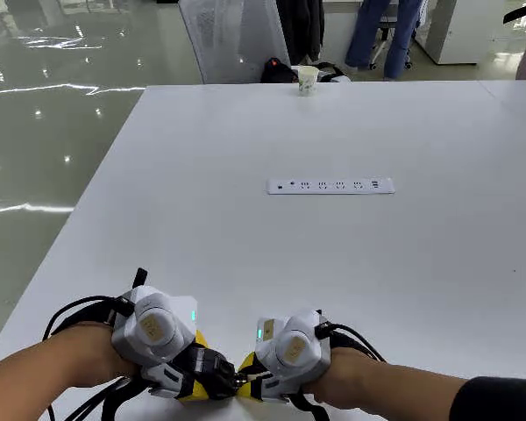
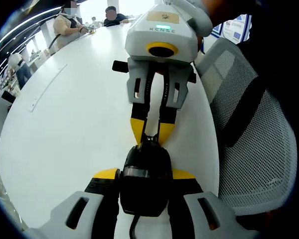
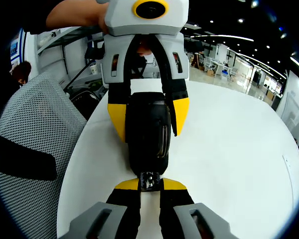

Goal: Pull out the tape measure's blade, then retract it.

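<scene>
The black tape measure [image 1: 213,374] sits low at the table's near edge, between the two grippers, which face each other. My left gripper [image 2: 144,174] is shut on its case [image 2: 144,185], yellow fingertips [image 2: 107,174] on either side. My right gripper [image 3: 150,184] is shut on the blade's end hook [image 3: 149,179], right at the mouth of the case [image 3: 148,134]. No length of blade shows between hook and case. In the head view the left gripper [image 1: 203,375] and the right gripper [image 1: 245,382] nearly touch.
A white power strip [image 1: 330,186] lies mid-table and a paper cup [image 1: 308,79] stands at the far edge. A mesh chair [image 2: 249,129] is close behind the near edge. People sit at the table's far end [image 2: 70,22].
</scene>
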Motion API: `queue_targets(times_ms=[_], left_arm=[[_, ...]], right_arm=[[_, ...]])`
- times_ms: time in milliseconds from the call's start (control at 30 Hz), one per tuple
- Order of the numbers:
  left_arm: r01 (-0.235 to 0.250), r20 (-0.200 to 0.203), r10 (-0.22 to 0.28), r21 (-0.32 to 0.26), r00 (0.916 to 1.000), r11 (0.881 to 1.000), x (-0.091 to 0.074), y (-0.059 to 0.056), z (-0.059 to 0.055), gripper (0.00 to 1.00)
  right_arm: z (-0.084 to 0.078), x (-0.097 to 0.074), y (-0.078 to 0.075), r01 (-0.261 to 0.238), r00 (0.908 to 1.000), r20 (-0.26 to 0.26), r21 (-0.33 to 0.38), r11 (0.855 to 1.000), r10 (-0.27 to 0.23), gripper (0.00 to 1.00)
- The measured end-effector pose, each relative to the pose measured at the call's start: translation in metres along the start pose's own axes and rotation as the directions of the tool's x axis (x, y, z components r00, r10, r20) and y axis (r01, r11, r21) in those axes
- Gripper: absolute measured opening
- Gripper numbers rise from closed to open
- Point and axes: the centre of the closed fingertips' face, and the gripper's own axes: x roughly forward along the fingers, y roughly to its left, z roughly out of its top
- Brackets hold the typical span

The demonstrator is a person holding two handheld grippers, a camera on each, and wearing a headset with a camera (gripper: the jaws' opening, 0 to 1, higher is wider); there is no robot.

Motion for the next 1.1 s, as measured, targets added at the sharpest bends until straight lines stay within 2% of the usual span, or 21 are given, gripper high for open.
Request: queue_targets(times_ms=[400,1100], left_arm=[[-0.011,0.017,0.011,-0.011,0.9998,1.000,0.000,0.000,0.001,0.32],[-0.007,0.018,0.007,-0.023,0.9998,1.000,0.001,0.001,0.002,0.32]], right_arm=[[-0.004,-0.003,0.000,-0.002,0.9999,-0.010,-0.003,1.000,0.002,0.10],[-0.014,-0.013,-0.002,-0.008,0.9997,-0.022,0.020,1.000,0.008,0.11]])
